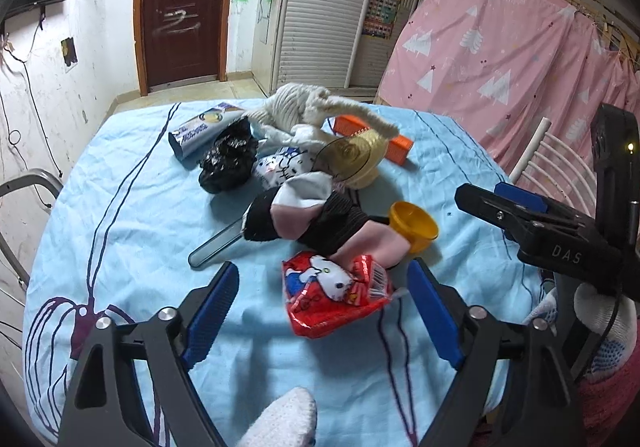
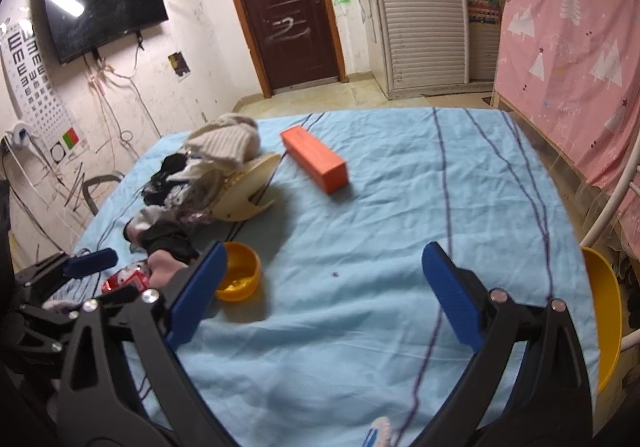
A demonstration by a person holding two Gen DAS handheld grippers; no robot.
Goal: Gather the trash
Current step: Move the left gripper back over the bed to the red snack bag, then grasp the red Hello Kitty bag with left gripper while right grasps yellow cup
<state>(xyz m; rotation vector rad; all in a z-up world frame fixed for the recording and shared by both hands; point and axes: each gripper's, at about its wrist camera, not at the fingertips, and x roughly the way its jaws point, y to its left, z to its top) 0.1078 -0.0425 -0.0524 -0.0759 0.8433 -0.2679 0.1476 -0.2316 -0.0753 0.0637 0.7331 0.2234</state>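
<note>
- The counter (image 1: 132, 215), round-edged and covered in a wrinkled light-blue cloth with dark line drawings, filled most of both views.
- A heap of clothing lay on its far middle: a cream ribbed knit (image 1: 304, 107) at the far end and black-and-pink socks (image 1: 304, 223) at the near end.
- The left tool (image 1: 324, 311) hung low over the near edge with its blue-padded jaws spread wide and nothing between the pads; the red snack wrapper sat just ahead of them, nearer the right finger, not touched.
- The right tool (image 2: 320, 291) also stood wide open and gripped nothing, over bare cloth to the right of the heap; in the left wrist view it showed at the right edge (image 1: 532, 223).
- An orange box (image 2: 314, 159) lay alone on the far side, right of the heap.
- A blue-and-white carton (image 1: 200, 133) lay on its side at the far left of the heap, touching a crumpled black plastic bag (image 1: 230, 161).
- The red snack wrapper (image 1: 336, 295), printed with a white cartoon cat, rested on the cloth against the near end of the socks.
- A cream plastic dish (image 2: 248, 191) leaned against the heap's right side.
- A small yellow bowl (image 2: 238, 271) stood upright just right of the socks, beside the right tool's left finger.
</note>
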